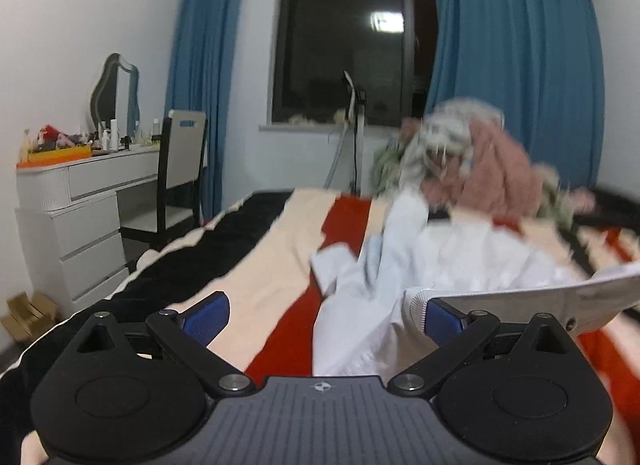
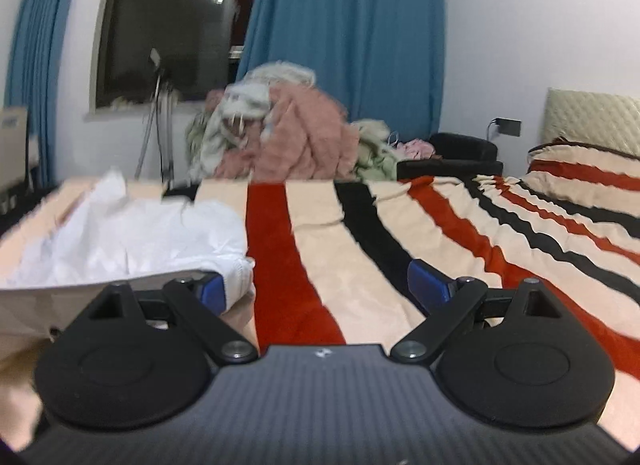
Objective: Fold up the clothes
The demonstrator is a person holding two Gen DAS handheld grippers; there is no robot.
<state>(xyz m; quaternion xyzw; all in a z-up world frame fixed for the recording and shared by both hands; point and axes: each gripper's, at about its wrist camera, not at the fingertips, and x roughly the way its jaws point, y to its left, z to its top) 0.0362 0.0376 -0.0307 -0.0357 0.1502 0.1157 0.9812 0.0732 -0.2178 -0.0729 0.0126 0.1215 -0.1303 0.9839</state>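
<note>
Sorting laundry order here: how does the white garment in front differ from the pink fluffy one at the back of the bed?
The white garment looks thin and smooth and lies spread low on the striped blanket, near both hand-held grippers; the pink fluffy garment looks thick and fuzzy. The white one lies alone; the pink one is heaped high in a pile with other clothes. Both are crumpled and unfolded.

Open bedspread [image 2: 360,265] ahead of right gripper [image 2: 314,285], jaws wide: flat striped surface, unobstructed toward the pillow [image 2: 580,169]. To its left, crumpled white garment [image 2: 132,233] touches the left finger. Left gripper [image 1: 326,317], jaws wide: the garment fills the right half of its gap, bare spread on the left. Clothes pile [image 2: 280,137] blocks the bed's far edge. Chair [image 1: 180,173] and dresser [image 1: 80,217] stand well apart beyond the bed's left side.
</note>
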